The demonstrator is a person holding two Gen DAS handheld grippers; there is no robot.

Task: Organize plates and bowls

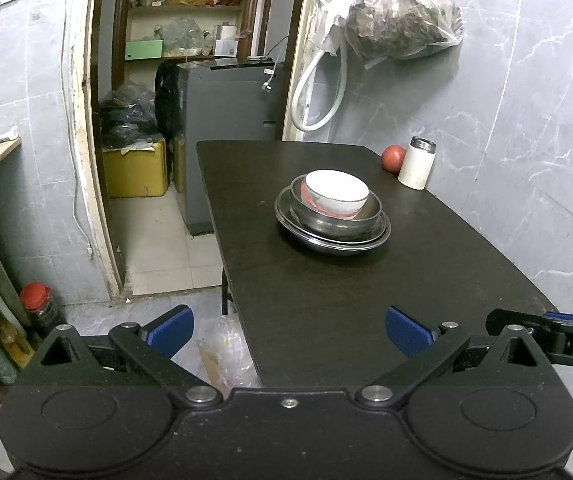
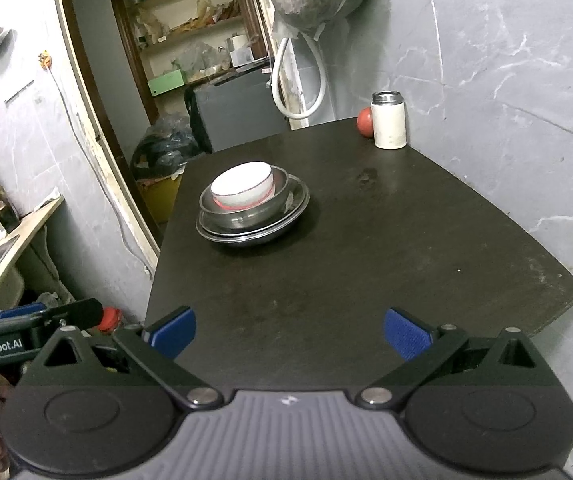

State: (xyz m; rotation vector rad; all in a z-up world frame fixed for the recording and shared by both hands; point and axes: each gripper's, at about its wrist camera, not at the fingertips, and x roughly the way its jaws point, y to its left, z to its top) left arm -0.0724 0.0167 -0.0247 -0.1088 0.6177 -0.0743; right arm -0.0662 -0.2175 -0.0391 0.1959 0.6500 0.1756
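- Left gripper (image 1: 289, 334) gapes wide, empty, above the near edge of the dark oval wooden table (image 1: 326, 300).
- Right gripper (image 2: 289, 334) likewise spread, holding nothing.
- White ceramic bowl (image 1: 336, 194) nests in a steel bowl (image 1: 334, 216) on a steel plate (image 1: 332, 236), mid-table, well ahead.
- White cylindrical flask (image 1: 417, 163) stands far back, beside a red round fruit (image 1: 393, 158).

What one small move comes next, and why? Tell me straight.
Probably none toward the dishes: the white bowl already sits nested in the steel bowl, which sits on the steel plate on the dark table. The left gripper and right gripper are both open, empty and back near the table's front edge. I'd draw both slightly further back.
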